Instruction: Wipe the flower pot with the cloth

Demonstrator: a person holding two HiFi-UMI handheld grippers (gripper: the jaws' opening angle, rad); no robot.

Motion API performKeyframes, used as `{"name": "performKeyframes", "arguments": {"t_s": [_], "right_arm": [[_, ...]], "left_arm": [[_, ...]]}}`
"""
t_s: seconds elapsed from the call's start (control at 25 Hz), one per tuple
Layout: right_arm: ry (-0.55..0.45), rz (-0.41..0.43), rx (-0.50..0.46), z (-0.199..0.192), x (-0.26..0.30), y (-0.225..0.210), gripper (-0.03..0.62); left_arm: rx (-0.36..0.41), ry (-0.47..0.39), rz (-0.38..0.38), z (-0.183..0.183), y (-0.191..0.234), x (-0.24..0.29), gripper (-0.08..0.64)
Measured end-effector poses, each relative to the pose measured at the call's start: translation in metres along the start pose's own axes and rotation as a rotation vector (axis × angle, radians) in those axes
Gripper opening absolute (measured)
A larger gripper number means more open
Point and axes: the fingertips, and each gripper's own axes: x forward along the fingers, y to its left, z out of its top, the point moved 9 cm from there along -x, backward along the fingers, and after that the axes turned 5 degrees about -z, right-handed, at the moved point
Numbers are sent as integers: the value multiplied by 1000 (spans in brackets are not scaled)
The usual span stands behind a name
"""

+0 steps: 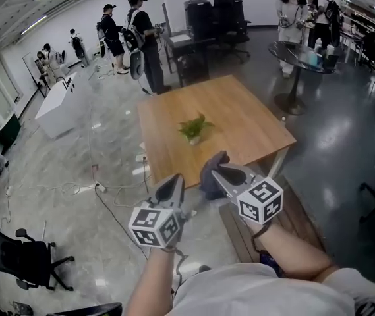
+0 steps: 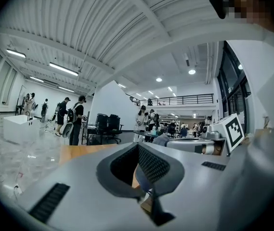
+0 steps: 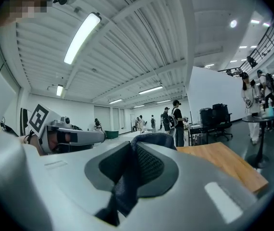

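**Cloth [image 1: 212,168] pinched, flower pot [image 1: 194,139] well ahead**

Dark, soft and limp, bunched between the right gripper's [image 1: 221,174] jaws; likely to fold easily round a curve. Alongside, left gripper [image 1: 174,184], jaws pressed together on nothing. Farther off, mid-way across the table [image 1: 253,127], well apart from both: small pot holding a leafy plant [image 1: 196,125]. Probably light and tippy; best steadied at the wall, below the leaves.

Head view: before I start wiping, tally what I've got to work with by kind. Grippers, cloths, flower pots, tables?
Grippers: 2, the left gripper and the right gripper
Cloth: 1, clamped in the right gripper
Flower pot: 1, with a green plant
Wooden table: 1
Total: 5
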Motion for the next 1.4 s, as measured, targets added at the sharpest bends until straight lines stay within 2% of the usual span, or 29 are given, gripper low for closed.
{"name": "performKeyframes", "arguments": {"t_s": [0.16, 0.48, 0.72, 0.88, 1.0, 1.2, 1.4], "right_arm": [[14, -27, 26, -3, 33, -1, 44], [67, -66, 57, -14, 78, -30, 44], [86, -50, 86, -29, 143, -84, 44], [110, -38, 88, -40, 194, -137, 44], [139, -20, 131, -54, 237, -185, 44], [203, 11, 187, -80, 294, -259, 44], [252, 13, 234, -97, 325, -298, 44]], "left_arm": [[16, 18, -34, 9, 35, 8, 6], [-22, 44, -56, 6, 89, 39, 6], [-38, 101, -34, -6, 142, 96, 6], [-38, 152, -8, -12, 186, 158, 6], [-41, 210, 23, -21, 221, 211, 6], [-98, 298, 66, -51, 271, 290, 6], [-170, 365, 92, -77, 309, 335, 6]]}}
